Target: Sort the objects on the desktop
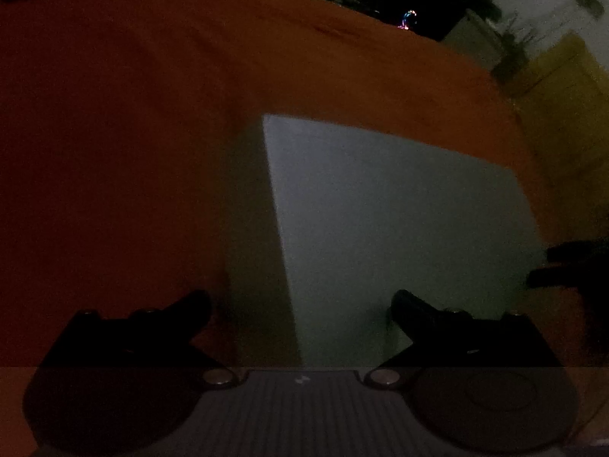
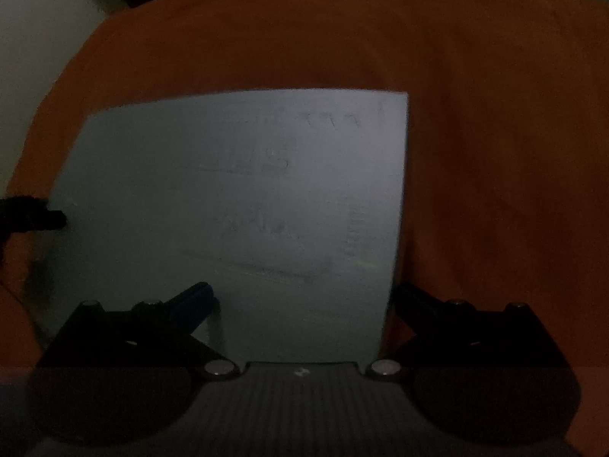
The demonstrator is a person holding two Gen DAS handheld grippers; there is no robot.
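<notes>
Orange cloth (image 2: 495, 152) under dim light | pale box (image 2: 236, 198) on cloth, print too faint to read, long axis unclear | left gripper (image 1: 300, 304) spread wide astride its corner, empty | right gripper (image 2: 304, 301) spread wide, empty.

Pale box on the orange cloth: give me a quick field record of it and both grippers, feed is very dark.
object: pale grey-white rectangular box with faint printing
surface: orange cloth
left gripper: open, fingers either side of the box's near corner
right gripper: open, straddling the box's right edge
other: dark tip at the box's left edge, probably the left gripper
lighting: dim, print unreadable
</notes>
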